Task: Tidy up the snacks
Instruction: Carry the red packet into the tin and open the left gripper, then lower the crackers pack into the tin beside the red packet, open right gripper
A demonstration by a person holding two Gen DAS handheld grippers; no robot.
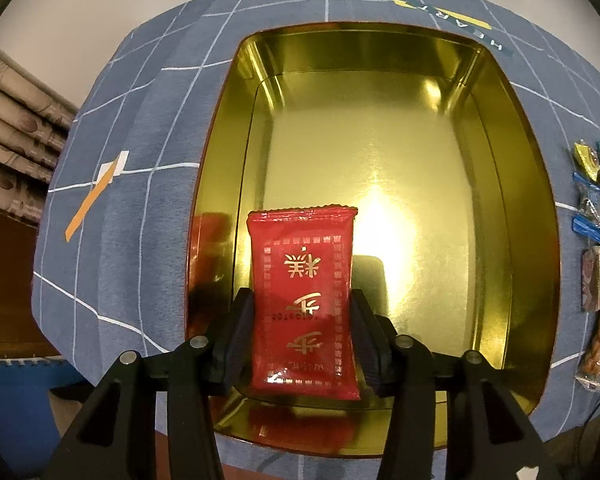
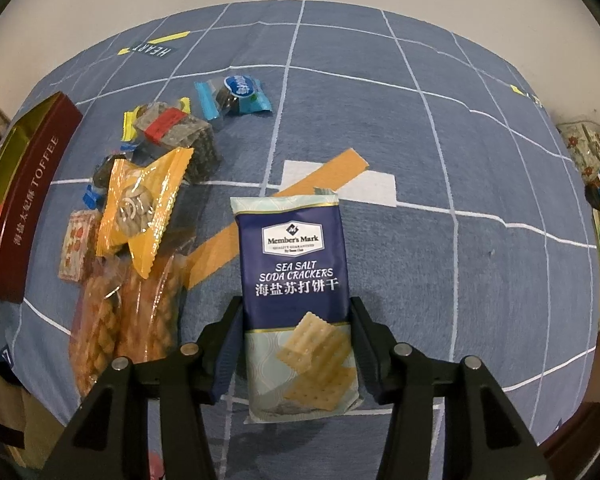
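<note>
Now L gripper [image 1: 302,312] clenched on red packet [image 1: 303,300], R gripper [image 2: 296,320] on cracker pack [image 2: 296,300].

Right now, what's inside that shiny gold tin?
The gold tin looks bare inside, just shiny metal. The left gripper holds a red snack packet over its near end, hiding the floor beneath it.

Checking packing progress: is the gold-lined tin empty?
Empty: the gold-lined rectangular tin shows bare floor; the red snack packet sits clamped in the left hand-held gripper above it.

Two wrist fisheyes, both looking steeply down, close.
Left is framing the gold tin [image 1: 380,140]; right is facing the blue cloth [image 2: 440,160], tin [image 2: 28,184] showing left of frame.
</note>
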